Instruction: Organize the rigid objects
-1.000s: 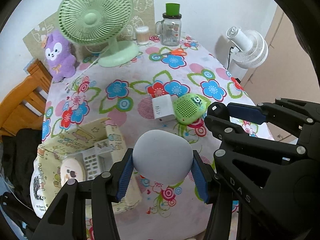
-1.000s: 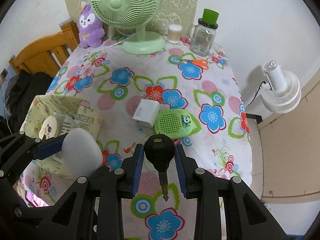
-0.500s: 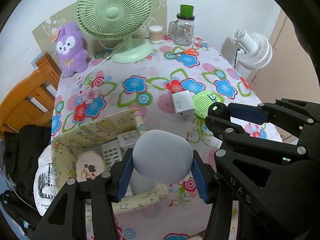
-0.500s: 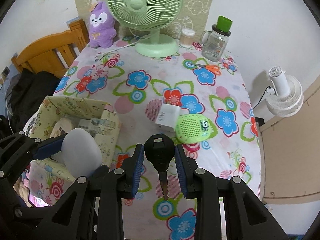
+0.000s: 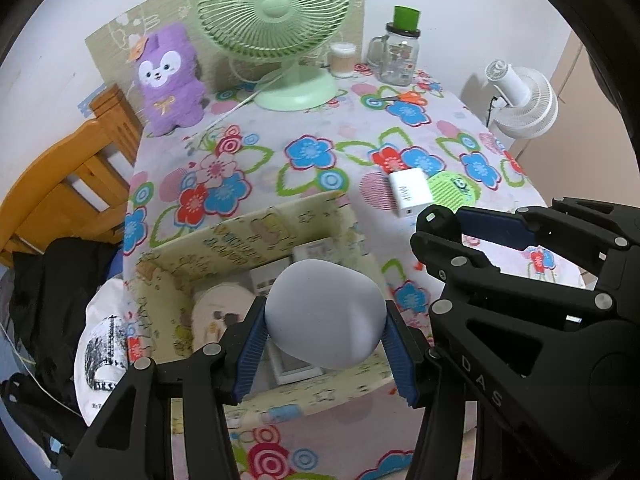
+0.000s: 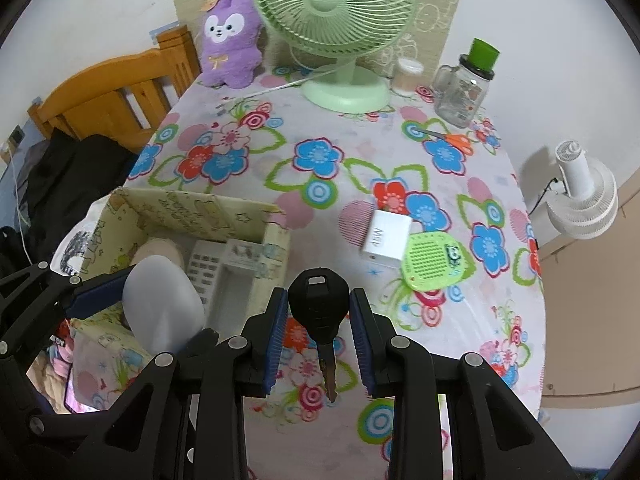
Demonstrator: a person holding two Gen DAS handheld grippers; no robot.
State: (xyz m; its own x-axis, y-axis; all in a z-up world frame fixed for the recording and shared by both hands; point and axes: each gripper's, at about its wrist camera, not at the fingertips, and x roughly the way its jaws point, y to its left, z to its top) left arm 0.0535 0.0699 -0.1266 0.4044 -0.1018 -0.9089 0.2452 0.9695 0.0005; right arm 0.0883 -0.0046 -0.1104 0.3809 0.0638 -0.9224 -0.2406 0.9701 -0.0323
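Observation:
My left gripper is shut on a smooth grey pebble-shaped object and holds it over the open yellow patterned box at the table's front left. It also shows in the right wrist view. My right gripper is shut on a black car key with its blade hanging down, just right of the box. A white charger block and a green speaker lie on the floral tablecloth to the right.
The box holds a round beige item and a white remote. At the back stand a green fan, a purple plush, a glass jar, a small cup and orange scissors. A wooden chair is left; a white fan is right.
Both grippers have moved left and nearer the box. The grey object now hangs over the box's inside. Both grips are unchanged.

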